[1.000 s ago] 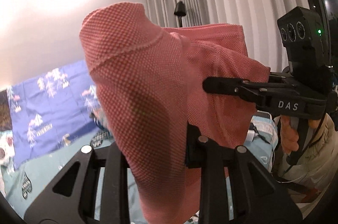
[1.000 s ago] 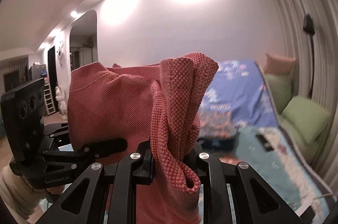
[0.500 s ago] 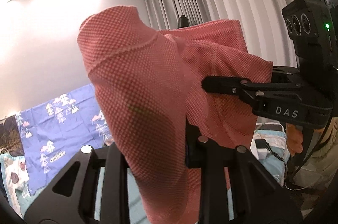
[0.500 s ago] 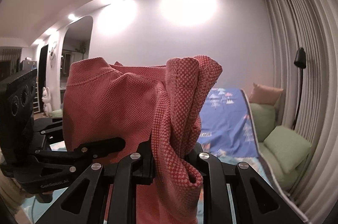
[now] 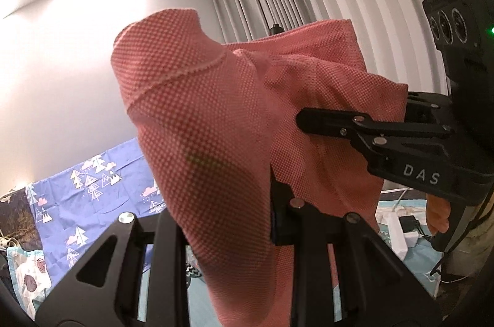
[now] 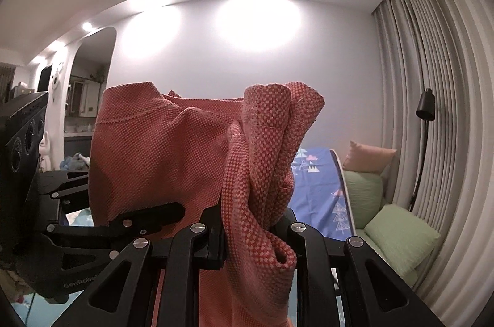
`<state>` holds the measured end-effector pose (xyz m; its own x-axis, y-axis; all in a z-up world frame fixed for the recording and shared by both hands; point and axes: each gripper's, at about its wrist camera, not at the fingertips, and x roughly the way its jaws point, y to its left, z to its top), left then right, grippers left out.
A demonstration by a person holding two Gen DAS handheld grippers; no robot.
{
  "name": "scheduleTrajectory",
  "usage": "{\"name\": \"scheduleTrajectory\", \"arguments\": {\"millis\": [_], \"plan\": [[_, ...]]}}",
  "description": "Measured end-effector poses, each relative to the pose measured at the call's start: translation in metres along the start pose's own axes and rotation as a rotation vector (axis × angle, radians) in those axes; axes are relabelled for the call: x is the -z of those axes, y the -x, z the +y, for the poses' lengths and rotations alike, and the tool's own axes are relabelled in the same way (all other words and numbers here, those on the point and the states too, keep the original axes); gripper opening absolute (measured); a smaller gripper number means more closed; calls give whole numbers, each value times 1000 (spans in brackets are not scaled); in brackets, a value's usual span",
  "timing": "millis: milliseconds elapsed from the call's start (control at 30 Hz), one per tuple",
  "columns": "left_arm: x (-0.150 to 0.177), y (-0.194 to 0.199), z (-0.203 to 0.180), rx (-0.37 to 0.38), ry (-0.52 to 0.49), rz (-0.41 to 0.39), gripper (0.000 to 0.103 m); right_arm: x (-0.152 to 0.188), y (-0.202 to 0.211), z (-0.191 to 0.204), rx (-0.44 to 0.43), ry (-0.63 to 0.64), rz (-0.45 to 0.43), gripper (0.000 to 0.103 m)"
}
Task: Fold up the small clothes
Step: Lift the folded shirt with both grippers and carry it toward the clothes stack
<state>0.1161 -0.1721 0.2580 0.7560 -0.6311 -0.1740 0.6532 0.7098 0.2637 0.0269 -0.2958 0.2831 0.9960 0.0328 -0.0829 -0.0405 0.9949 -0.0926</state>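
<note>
Both tongs have tilted further up since a second ago; ceiling vent now in view, bed sunk low. My left tongs [image 5: 247,222] clamp the pink knit garment [image 5: 216,117] at one corner, my right tongs [image 6: 247,231] clamp a bunched corner, cloth hanging between them in the air. Below the garment: blue tree-print sheet [image 5: 92,197]. Right of it: green pillows [image 6: 401,237], floor lamp [image 6: 424,123], curtains [image 6: 447,80].
</note>
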Motion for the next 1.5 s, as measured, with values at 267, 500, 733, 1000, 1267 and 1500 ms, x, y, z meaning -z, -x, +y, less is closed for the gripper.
{"name": "scheduleTrajectory", "arguments": {"millis": [267,500,733,1000,1267,1500], "plan": [[9,-66,16,-34,48,68,29,4,-85,-33,-73,-116,109,19],[30,-130,42,-57,95,136,29,22,-168,-55,-134,-196,217,19],[63,-185,71,-71,156,199,29,47,-232,-64,-124,-210,276,19],[98,-239,90,-114,165,260,29,86,-303,-70,-118,-248,329,19],[138,-284,118,-103,289,338,29,121,-368,-64,-127,-249,430,19],[179,-329,150,-171,403,406,46,158,-441,-69,-88,-267,530,21]]}}
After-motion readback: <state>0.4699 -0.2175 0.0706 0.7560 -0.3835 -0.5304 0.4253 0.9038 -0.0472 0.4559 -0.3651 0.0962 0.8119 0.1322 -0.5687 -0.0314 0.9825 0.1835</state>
